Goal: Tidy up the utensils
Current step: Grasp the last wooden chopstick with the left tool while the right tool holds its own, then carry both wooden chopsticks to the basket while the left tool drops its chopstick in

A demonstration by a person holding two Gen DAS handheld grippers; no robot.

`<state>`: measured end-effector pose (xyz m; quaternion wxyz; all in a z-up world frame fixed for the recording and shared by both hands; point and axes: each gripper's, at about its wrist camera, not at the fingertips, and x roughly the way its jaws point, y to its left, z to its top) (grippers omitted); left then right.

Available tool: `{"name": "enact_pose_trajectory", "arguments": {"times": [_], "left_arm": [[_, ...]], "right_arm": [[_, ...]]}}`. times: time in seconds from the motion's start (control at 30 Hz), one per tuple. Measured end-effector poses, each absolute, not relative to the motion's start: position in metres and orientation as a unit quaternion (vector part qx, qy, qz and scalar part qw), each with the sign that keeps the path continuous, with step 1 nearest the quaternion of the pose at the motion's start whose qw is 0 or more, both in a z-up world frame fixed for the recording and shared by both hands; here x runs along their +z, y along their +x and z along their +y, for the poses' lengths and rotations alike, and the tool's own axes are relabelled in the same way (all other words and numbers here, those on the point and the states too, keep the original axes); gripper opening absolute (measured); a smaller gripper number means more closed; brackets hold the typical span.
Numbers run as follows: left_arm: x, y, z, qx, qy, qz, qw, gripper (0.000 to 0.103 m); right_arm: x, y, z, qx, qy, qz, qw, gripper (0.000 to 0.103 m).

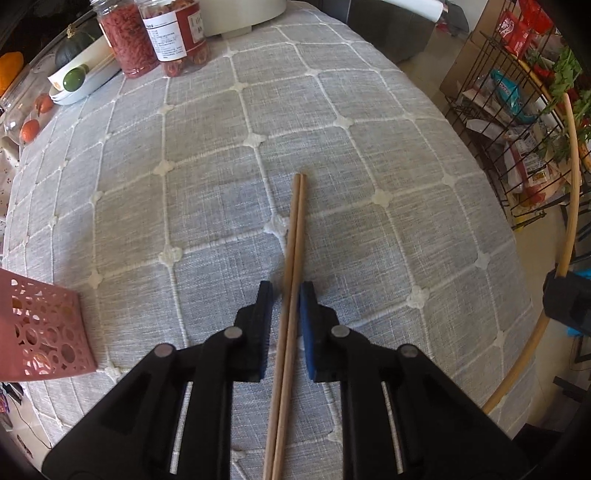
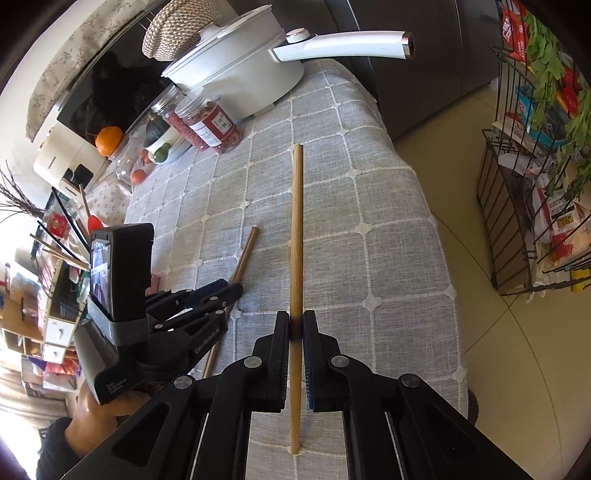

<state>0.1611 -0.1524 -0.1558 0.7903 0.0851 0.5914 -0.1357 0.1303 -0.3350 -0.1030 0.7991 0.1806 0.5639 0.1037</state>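
In the left wrist view a pair of wooden chopsticks (image 1: 291, 280) lies on the grey quilted tablecloth (image 1: 207, 177), running between the fingers of my left gripper (image 1: 286, 295), which straddles them with a visible gap on the left side. In the right wrist view my right gripper (image 2: 295, 325) is shut on a single bamboo chopstick (image 2: 296, 229) and holds it above the cloth, pointing away. The left gripper (image 2: 207, 299) shows there at the left over the pair of chopsticks (image 2: 245, 254). A pink perforated utensil holder (image 1: 40, 332) stands at the left edge.
Two jars of dried red food (image 1: 147, 33) and a dish with fruit (image 1: 74, 81) stand at the far left. A white pot with a long handle (image 2: 258, 70) stands at the far end. A wire rack (image 2: 524, 206) with packets stands off the table's right edge.
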Motion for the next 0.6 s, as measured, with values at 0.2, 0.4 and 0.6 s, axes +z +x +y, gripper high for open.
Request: {"name": "enact_pose_trajectory", "arguments": {"times": [0.2,0.4,0.6], "left_arm": [[-0.142,0.15,-0.15,-0.142,0.11,0.574,0.799,0.01],[-0.098,0.122,-0.12,-0.168,0.093,0.533,0.824,0.01],[-0.06,0.089,-0.081,-0.177,0.07,0.486,0.853,0.01]], "right_arm": [[-0.101,0.127,-0.334,0.096,0.188,0.558,0.803,0.007],[-0.089,0.116,-0.318,0.097,0.185,0.541,0.815,0.007],[-0.069,0.099,-0.285,0.11,0.163,0.511,0.837,0.007]]}}
